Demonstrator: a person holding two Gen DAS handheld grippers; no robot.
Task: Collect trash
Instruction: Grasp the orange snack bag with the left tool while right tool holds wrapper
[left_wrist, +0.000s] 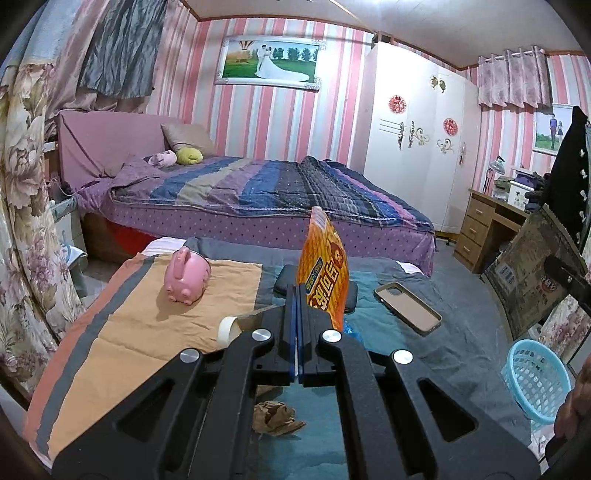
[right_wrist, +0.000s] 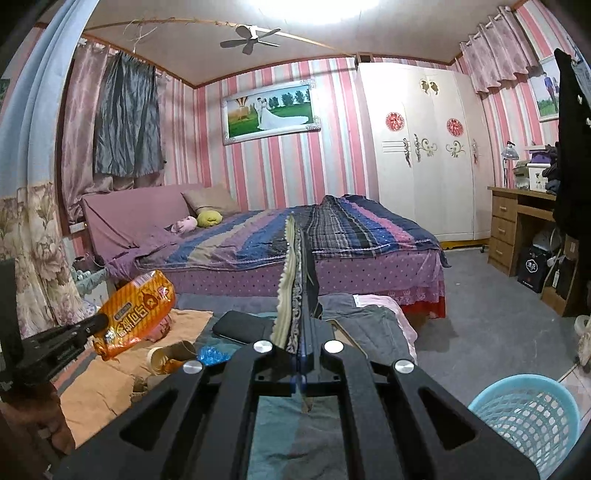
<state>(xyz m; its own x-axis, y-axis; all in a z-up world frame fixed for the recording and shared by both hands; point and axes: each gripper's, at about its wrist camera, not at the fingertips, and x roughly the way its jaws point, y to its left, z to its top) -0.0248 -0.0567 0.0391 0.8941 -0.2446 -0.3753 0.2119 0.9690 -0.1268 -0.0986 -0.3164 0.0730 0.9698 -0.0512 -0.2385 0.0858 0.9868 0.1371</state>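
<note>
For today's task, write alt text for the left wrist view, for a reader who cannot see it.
The black left gripper is shut on an orange printed snack wrapper, held upright above a cloth-covered surface. On the cloth lie a pink piggy bank, a beige phone case and crumpled brown paper; a light blue mesh basket stands at right.

Left gripper (left_wrist: 300, 295) jaws fully closed, orange snack wrapper (left_wrist: 325, 273) pinched between the fingertips, standing up beyond them; right gripper (right_wrist: 303, 291) jaws closed too, flat patterned wrapper (right_wrist: 290, 280) clamped edge-on between its fingers.
</note>
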